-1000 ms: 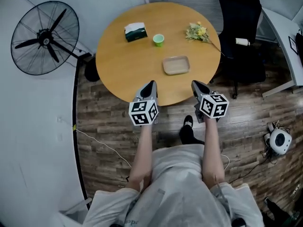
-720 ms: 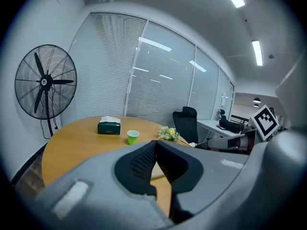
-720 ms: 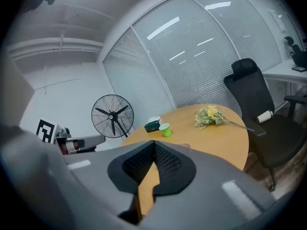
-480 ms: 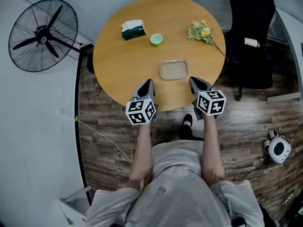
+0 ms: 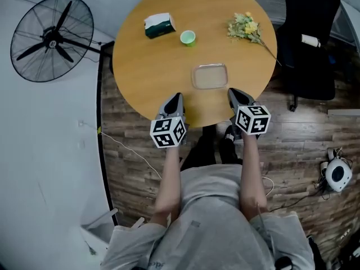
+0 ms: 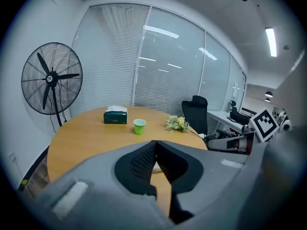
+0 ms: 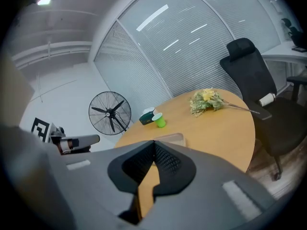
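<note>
Two hand-held grippers hang over the near rim of a round, light-brown wooden bench (image 5: 146,66), seen from the head view with the person's forearms reaching up from 6 o'clock. The left gripper (image 5: 175,97) sits at about 7 o'clock on the bench rim, and the right gripper (image 5: 233,93) at about 5 o'clock. Each carries a cube with black-and-white square markers behind its jaws. In each gripper view the two dark, ribbed jaws meet at their tips, fully closed with nothing between them. A shallow beige rectangular tray (image 5: 210,76) lies flat on the bench at about 5 o'clock from its centre. It lies between the two grippers and just beyond their tips, nearer the right one and touched by neither. The right gripper view shows its far edge directly above the closed jaws. A small light-green cup (image 5: 188,37) stands upright at about 12 o'clock. A dark green tissue box with white tissue at its top (image 5: 157,25) rests just to the cup's 10 o'clock. A bunch of yellow flowers with green stems (image 5: 246,26) lies on its side at about 2 o'clock, its long stem trailing toward the bench edge. Off the bench, a black pedestal fan (image 5: 53,38) stands at 9 o'clock, and a black office chair (image 5: 309,44) at 3 o'clock, both on the dark wood-plank floor.
</note>
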### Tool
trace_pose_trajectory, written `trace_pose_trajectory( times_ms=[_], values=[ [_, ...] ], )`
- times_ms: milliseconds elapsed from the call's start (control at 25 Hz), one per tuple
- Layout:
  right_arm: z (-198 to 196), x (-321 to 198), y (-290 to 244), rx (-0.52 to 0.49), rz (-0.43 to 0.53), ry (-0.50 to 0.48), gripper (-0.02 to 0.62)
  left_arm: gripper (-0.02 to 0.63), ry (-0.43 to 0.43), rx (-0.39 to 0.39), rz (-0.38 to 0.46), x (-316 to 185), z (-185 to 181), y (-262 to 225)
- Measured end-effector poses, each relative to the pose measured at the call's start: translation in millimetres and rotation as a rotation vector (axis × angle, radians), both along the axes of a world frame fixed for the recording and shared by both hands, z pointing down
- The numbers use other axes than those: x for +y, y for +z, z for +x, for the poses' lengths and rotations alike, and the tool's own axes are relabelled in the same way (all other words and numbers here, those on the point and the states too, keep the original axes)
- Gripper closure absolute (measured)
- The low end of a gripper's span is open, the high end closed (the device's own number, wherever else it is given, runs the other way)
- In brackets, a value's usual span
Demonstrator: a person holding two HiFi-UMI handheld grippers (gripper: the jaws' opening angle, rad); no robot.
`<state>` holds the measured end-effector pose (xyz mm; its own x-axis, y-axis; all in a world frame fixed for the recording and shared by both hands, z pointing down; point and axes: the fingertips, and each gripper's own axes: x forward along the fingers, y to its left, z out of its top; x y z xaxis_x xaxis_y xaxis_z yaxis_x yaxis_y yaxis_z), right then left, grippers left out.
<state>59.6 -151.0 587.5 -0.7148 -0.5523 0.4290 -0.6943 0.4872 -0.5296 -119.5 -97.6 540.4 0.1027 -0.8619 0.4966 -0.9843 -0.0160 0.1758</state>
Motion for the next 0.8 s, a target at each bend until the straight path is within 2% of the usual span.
trace_pose_trajectory(
  times_ms=[440,800],
  values=[
    [9.8,-50.1,2.7,0.084,0.010,0.057,0.591,0.600,0.027,0.057,-0.005,-52.0,-7.6,16.6],
    [-8.0,-79.3,26.9,0.174,-0.028,0.049,0.591,0.600,0.069,0.107,-0.060,-90.5,-26.0,46.6]
  ],
)
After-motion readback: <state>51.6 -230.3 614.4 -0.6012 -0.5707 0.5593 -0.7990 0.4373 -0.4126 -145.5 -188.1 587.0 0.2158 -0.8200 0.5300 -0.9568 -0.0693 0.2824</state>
